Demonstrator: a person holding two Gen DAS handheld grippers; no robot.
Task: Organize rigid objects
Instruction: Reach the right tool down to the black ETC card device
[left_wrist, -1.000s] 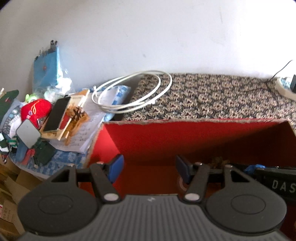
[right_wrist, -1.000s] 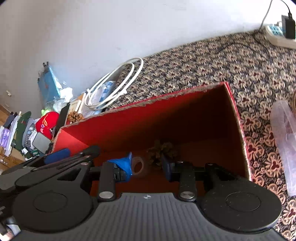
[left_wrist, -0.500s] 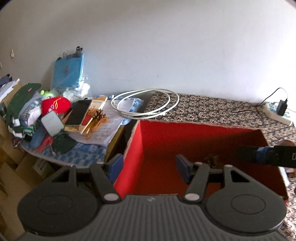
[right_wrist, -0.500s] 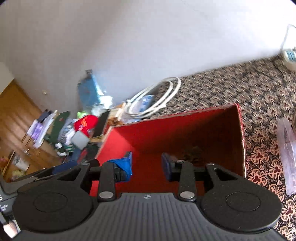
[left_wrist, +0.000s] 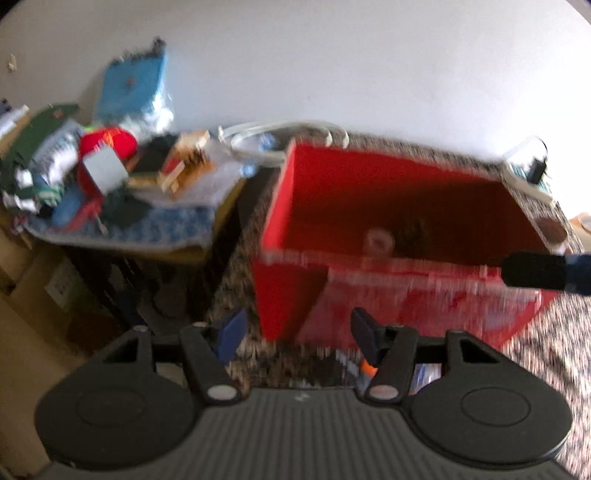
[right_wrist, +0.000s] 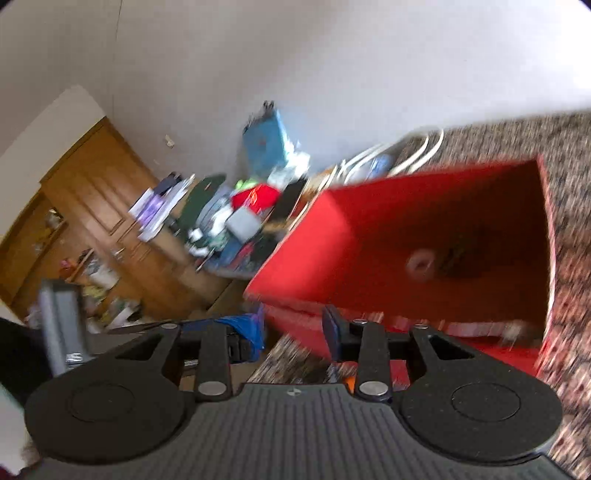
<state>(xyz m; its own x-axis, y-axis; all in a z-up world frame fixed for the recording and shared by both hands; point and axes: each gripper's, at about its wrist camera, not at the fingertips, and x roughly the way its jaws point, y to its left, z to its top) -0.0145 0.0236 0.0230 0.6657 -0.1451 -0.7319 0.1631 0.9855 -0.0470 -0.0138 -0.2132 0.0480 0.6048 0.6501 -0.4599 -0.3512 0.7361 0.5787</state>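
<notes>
I'm looking along both grippers at an open red cardboard box (left_wrist: 369, 206) w/ a dark red inside, standing on a brown-and-cream patterned cloth surface (left_wrist: 554, 350). Frames are motion-blurred.

Key relation: the box lies ahead of both grippers and slightly right of centre in each view, its long axis running left-right across the left wrist view. Its near wall sits just beyond my left gripper (left_wrist: 297, 334); the right gripper (right_wrist: 295, 328) is also close to the near corner, approx. equal reach, so I can't tell which hand is nearer.

Left gripper: blue pads apart, nothing between them, so released. Right gripper: pads apart w/ empty gap, also released; a scrap of blue film (right_wrist: 245, 325) hangs off its left pad.

Inside the box, on its floor toward the far side: a pale roll of tape (right_wrist: 421, 264) and, just beside it to the right, a dark brown pine cone (right_wrist: 461, 260). Both lie ahead of and below the grippers.

Left of the box, well apart, a cluttered side counter (left_wrist: 122, 229) holds more items, too blurred to sort. I judge the next pick probably comes from there.
</notes>
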